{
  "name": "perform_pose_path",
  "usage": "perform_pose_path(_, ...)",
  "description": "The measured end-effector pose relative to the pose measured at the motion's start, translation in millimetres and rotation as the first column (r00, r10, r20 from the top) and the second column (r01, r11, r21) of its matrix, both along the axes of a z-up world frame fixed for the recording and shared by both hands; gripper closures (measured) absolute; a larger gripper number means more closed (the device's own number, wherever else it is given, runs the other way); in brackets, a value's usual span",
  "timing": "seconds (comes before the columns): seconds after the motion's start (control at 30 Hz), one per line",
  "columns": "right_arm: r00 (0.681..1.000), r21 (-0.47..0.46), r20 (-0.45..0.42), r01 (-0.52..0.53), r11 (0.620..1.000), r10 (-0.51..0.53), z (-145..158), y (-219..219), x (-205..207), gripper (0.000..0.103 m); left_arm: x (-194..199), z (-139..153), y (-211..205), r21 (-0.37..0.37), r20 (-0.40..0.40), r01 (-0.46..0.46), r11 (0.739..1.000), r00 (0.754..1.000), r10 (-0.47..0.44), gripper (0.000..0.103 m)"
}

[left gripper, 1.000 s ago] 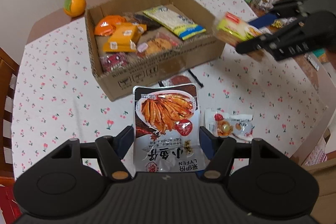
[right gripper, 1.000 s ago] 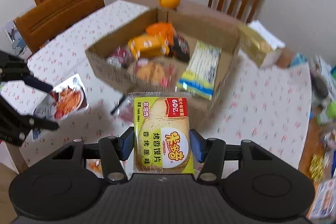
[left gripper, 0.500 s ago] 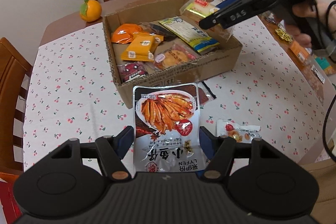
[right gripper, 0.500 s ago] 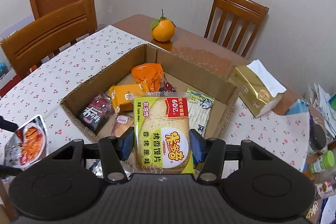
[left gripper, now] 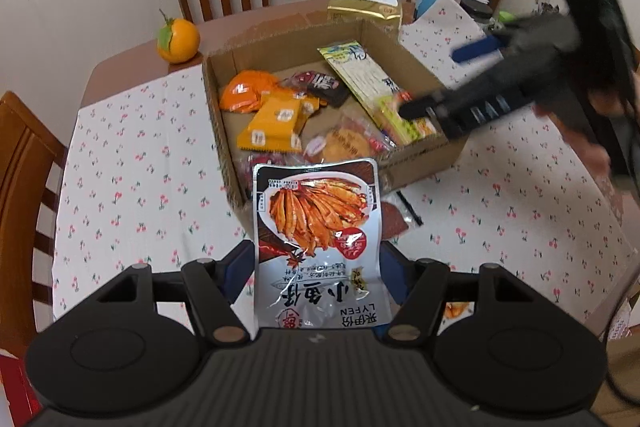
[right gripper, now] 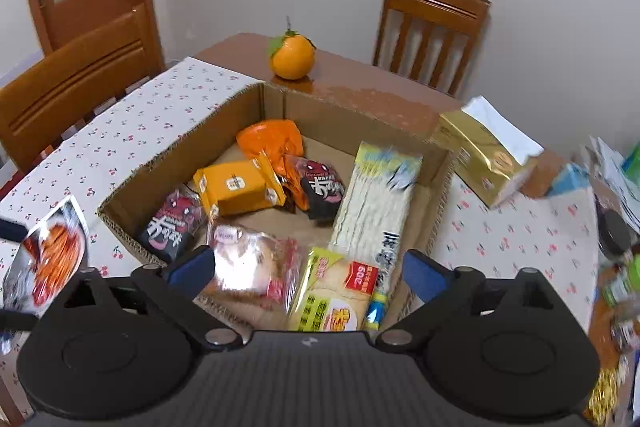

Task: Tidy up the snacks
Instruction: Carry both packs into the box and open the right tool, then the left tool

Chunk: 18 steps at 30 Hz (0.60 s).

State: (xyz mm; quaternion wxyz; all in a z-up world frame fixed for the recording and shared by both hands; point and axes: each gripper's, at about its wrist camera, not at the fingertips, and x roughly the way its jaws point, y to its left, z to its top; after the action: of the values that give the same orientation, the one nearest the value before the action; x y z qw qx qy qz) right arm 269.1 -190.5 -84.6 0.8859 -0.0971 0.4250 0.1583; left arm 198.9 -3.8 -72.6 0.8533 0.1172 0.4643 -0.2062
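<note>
1. The left claw (left gripper: 318, 267) pinches a silver dried-fish packet (left gripper: 316, 235) just outside the cardboard box (left gripper: 420, 159).
2. The right claw (right gripper: 306, 269) gapes wide, holding nothing, over the box's near corner.
3. The green toast-slice packet (right gripper: 334, 293) lies inside the box, beside a long noodle pack (right gripper: 376, 203).

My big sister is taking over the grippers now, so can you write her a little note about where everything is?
Left gripper: shut on the silver fish-snack pouch, held above the table in front of the brown cardboard box.
Right gripper: open, over the box's near corner. The green-and-yellow toast-slice packet lies in the box beside the long pale noodle pack.
Done: several snacks boxed.
Left: box the fish pouch, then the dark red packet on the cherry-print tablecloth by the box.
</note>
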Motion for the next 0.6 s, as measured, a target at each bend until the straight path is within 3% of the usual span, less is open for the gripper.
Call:
perform_pose_path(0.27, 0.992, 0.075, -0.048, 0.119, 0.990, -0.116, -6.8, -16.9, -48.7, 0.000, 30.4, 16.8, -26.4, 0.008, 0.045, 0.049, 0.999, 0.998, -0.049, 0.037)
perform_pose_path(0.6, 0.983, 0.045, -0.053, 0.177, 0.983, -0.174, -19.4, -29.5, -96.9, 0.000, 100.5, 18.8, -80.9, 0.011, 0.058, 0.102, 0.995, 0.993, -0.103, 0.037)
